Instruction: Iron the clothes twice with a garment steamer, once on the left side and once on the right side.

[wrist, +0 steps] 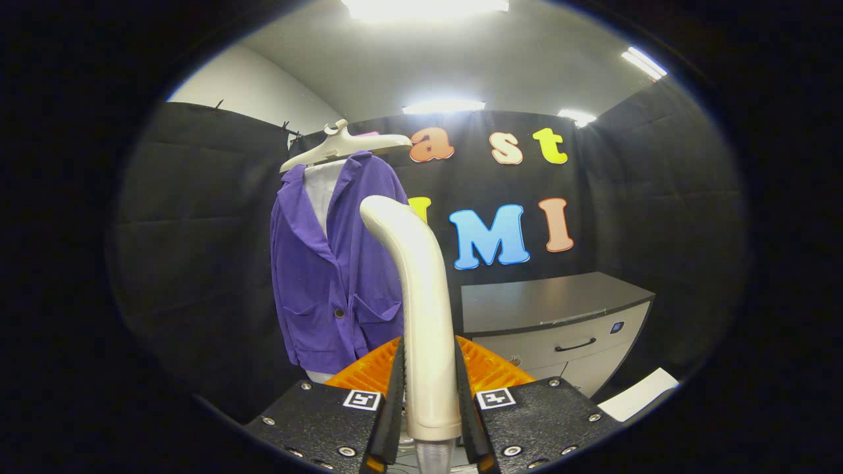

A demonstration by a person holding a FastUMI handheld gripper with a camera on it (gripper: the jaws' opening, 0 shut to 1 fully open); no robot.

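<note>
My gripper (429,368) is shut on the cream handle of the garment steamer (421,289), which stands upright between the fingers and curves at its top toward the clothes. Beyond it hangs a purple jacket (329,276) over a white shirt (323,191) on a cream hanger (342,148). The steamer head overlaps the jacket's right half, near its chest; whether it touches the fabric I cannot tell. The jacket's left side, button and pockets are in plain sight.
A low cabinet (560,309) with a dark top and a drawer with a black handle stands right of the jacket against the black cloth wall. Something flat and white (639,395) lies lower right, beside the right finger.
</note>
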